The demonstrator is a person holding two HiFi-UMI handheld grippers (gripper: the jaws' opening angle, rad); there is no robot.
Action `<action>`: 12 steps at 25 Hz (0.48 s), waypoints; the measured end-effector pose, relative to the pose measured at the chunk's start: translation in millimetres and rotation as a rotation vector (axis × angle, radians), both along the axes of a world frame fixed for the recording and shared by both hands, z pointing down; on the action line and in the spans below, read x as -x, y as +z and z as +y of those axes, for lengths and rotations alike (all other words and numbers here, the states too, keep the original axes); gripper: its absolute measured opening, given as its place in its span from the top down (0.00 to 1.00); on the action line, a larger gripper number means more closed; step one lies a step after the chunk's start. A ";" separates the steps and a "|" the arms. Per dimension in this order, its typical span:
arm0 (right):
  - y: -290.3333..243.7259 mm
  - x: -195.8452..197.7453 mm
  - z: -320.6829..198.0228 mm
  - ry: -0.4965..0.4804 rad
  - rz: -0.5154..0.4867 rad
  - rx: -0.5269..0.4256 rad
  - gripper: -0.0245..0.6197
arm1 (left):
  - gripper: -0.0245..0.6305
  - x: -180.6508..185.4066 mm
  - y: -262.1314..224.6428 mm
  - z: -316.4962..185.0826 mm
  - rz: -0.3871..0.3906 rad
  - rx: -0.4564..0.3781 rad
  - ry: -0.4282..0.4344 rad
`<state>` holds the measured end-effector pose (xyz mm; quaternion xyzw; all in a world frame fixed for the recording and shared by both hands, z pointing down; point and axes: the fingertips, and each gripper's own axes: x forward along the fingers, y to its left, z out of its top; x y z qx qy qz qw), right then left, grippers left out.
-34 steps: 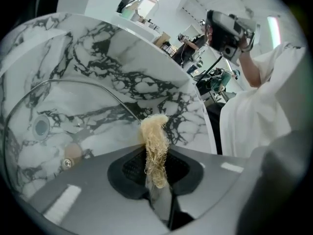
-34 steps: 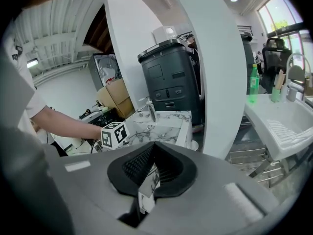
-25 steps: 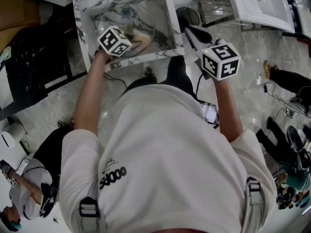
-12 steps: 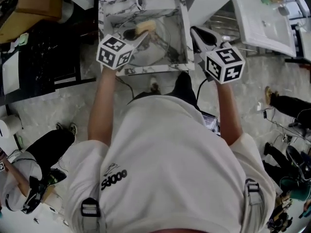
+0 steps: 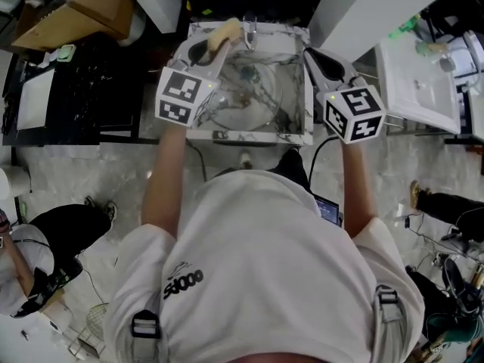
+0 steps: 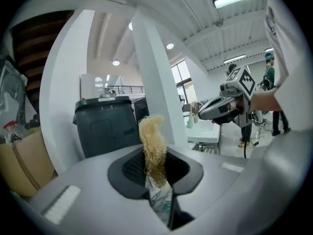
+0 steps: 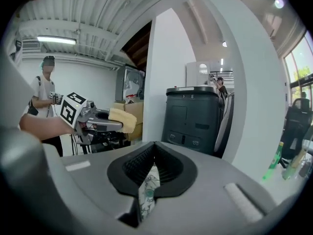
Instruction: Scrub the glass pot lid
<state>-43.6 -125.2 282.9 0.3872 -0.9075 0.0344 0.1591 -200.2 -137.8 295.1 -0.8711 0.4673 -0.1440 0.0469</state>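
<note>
The glass pot lid (image 5: 253, 100) lies in the marble sink (image 5: 249, 136), seen in the head view. My left gripper (image 5: 214, 42) is held up over the sink's back left part, shut on a yellow fibrous scrub pad (image 5: 227, 30) (image 6: 152, 148) that sticks out past the fingertips. My right gripper (image 5: 319, 57) (image 7: 149, 180) hovers over the sink's right rim, shut with nothing between its jaws. Both point forward and level, clear of the lid. From the right gripper view the left gripper (image 7: 93, 119) and its scrub pad (image 7: 122, 120) show at the left.
A faucet (image 5: 248, 27) stands at the sink's back rim. A dark bin (image 6: 105, 126) and a white pillar (image 6: 159, 82) lie ahead. A cardboard box (image 5: 91, 10) is at the far left, a white basin (image 5: 416, 82) at the right. People stand nearby.
My left gripper has lifted the scrub pad off the lid and carried it to the sink's back rim. The right gripper has moved forward a little beside the sink.
</note>
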 end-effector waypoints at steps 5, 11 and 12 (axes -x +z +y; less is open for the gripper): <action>-33.0 19.4 -5.3 -0.032 0.000 -0.084 0.96 | 0.88 11.0 -38.9 1.0 0.008 -0.092 -0.024; -65.3 31.9 -10.2 -0.036 0.001 -0.172 0.96 | 0.88 22.7 -85.9 4.9 0.006 -0.201 -0.041; -70.3 33.7 -10.7 -0.036 0.000 -0.184 0.96 | 0.88 24.5 -92.6 5.1 0.008 -0.216 -0.044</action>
